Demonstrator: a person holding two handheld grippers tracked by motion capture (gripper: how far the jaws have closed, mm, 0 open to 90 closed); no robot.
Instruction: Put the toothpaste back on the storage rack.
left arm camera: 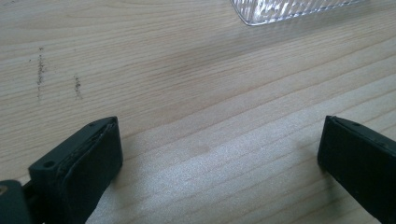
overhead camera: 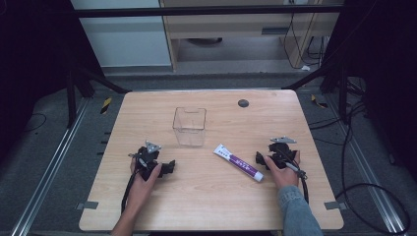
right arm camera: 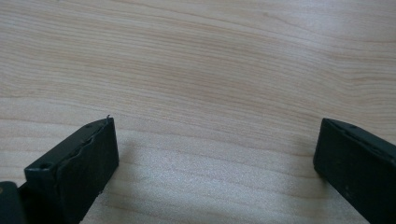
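A white and purple toothpaste tube (overhead camera: 238,162) lies flat on the wooden table (overhead camera: 211,196), slanting from upper left to lower right. A clear plastic box (overhead camera: 189,126) stands upright behind it, left of the table's middle; its ribbed base edge (left arm camera: 289,9) appears at the top of the left gripper view. My left gripper (overhead camera: 156,164) rests low on the table at the left, held by a hand, jaws wide open over bare wood (left arm camera: 219,140). My right gripper (overhead camera: 275,156) sits just right of the tube's cap end, jaws also wide open with nothing between them (right arm camera: 215,140).
A small dark round disc (overhead camera: 243,103) is set in the table near its far edge. Dark smudge marks (left arm camera: 42,74) streak the wood. Black frame legs and cables stand on the floor around the table.
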